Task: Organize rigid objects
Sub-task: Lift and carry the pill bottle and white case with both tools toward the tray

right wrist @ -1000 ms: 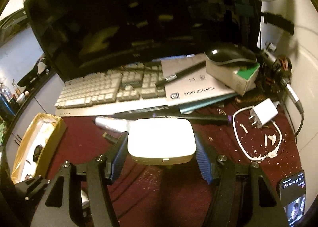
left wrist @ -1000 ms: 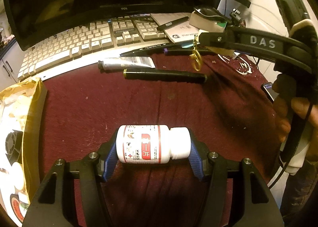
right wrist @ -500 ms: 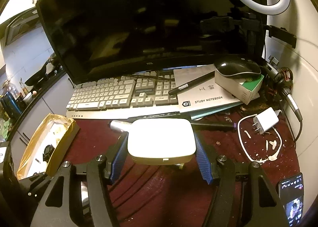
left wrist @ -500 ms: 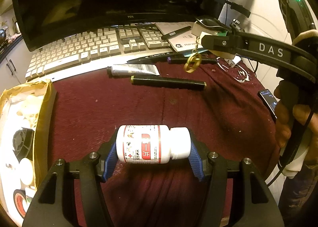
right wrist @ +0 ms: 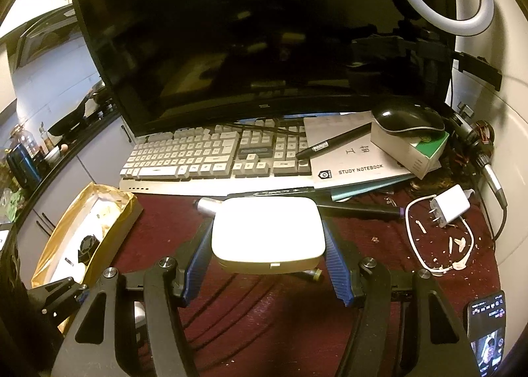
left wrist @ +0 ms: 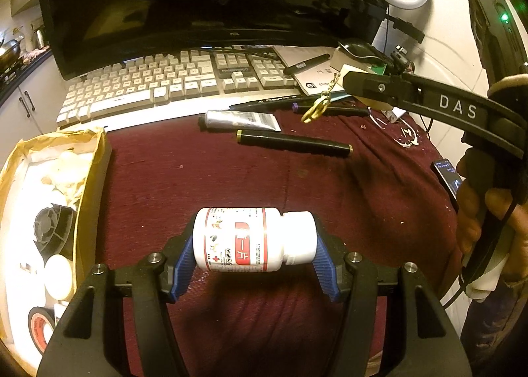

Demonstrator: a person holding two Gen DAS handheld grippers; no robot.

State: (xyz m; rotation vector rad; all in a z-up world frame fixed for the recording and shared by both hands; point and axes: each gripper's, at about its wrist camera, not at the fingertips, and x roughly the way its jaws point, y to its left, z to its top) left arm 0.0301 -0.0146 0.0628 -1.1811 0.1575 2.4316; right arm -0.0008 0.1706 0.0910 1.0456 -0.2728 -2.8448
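My left gripper (left wrist: 253,246) is shut on a white pill bottle (left wrist: 244,238) with a red label, held sideways, cap to the right, above the maroon cloth (left wrist: 204,179). My right gripper (right wrist: 268,246) is shut on a flat white rounded case (right wrist: 267,231), its blue pads pressing both sides. In the left wrist view the right gripper's black body (left wrist: 429,103) reaches in from the right, a hand (left wrist: 475,208) on its handle and a gold key ring (left wrist: 315,111) dangling from it. A cardboard box (left wrist: 89,185) with several small items stands at the left.
A keyboard (right wrist: 211,159) and dark monitor (right wrist: 231,47) fill the back. A silver tube (left wrist: 241,120) and black pens (left wrist: 293,142) lie on the cloth. A notebook (right wrist: 349,159), mouse (right wrist: 407,119) on a small box, charger (right wrist: 450,205) with cable and phone (right wrist: 486,327) occupy the right.
Both grippers have risen slightly with their loads; the keyboard and monitor show more fully, and the box at the left has come further into view. Neither grip has altered.
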